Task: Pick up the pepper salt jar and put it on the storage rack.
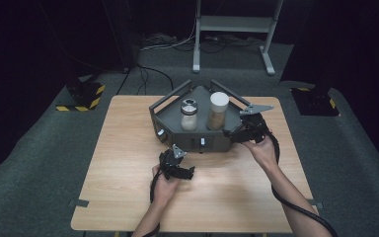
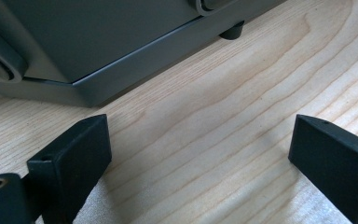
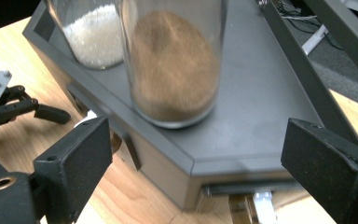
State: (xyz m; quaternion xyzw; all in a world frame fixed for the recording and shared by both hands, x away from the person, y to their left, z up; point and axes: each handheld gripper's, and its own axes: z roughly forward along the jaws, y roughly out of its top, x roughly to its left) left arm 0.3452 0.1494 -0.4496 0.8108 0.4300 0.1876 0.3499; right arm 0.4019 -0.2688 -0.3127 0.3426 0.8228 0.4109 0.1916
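The right gripper (image 1: 241,132), jaws wide and empty, reaches toward the jar of brown powder (image 3: 175,65) on the grey stand (image 1: 172,118) near the bench's far edge. Next: close around the jar. The left gripper (image 2: 200,154) rests open.

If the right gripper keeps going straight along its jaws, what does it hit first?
Most likely the jar of brown powder on the grey tray: it sits centred between the open jaws of the right gripper. Depth is unclear; aimed low, it could meet the tray's front edge first.
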